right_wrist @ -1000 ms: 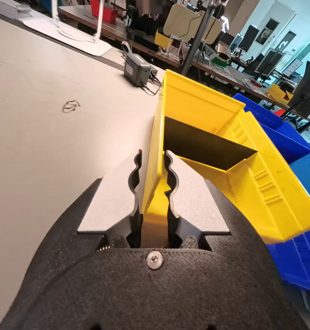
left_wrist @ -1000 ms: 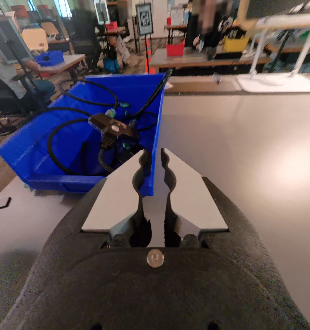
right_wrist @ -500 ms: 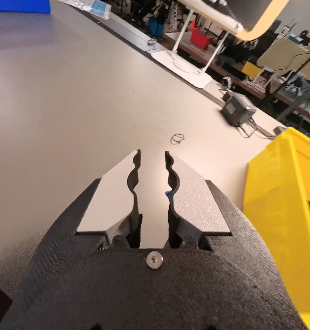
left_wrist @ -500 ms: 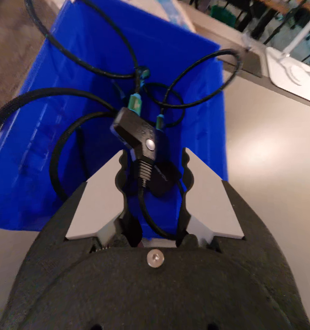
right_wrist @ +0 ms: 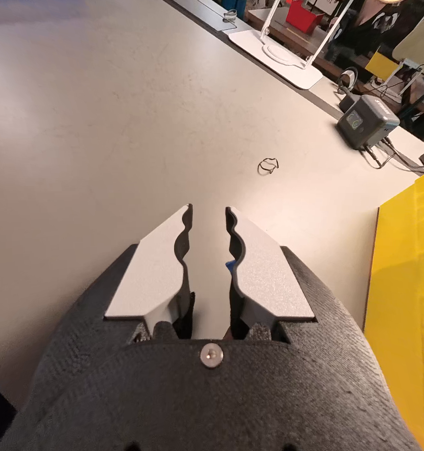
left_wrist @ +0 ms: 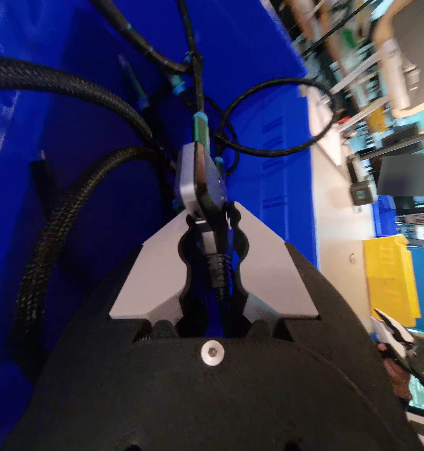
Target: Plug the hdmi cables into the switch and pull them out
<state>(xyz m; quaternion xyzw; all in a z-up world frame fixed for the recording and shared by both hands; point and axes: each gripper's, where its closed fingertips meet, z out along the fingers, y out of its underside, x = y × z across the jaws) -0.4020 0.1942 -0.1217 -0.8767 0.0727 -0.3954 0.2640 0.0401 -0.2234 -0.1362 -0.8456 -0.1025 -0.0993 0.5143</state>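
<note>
- Right now my left claw (left_wrist: pixel 212 210) is down inside the blue bin (left_wrist: pixel 84 122), its tips narrowed around the near end of the switch (left_wrist: pixel 201 180), where a thick plug and its ribbed strain relief run back between the fingers. It looks like a grip, though blur keeps me from swearing the pads are tight.
- My right claw (right_wrist: pixel 209 207) hangs over the bare surface (right_wrist: pixel 108 122), parted a little and holding nothing.
- Progress, as I judge it: hardly begun. The switch sits among the cables (left_wrist: pixel 59 83) in the bin, with green-collared plugs apparently already seated at its far end. It must come out onto the surface, and the plugging and pulling are all ahead.
- Only the left view shows the switch, cables and bin; at its right edge it also catches a yellow bin (left_wrist: pixel 389 280).
- Only the right view shows open surface: a thin wire loop (right_wrist: pixel 267 166) lying mid-surface, a grey box (right_wrist: pixel 367 124) with leads near the far edge, a white stand base (right_wrist: pixel 277 53) beyond, and the yellow bin's wall (right_wrist: pixel 401 268) at the right edge.
</note>
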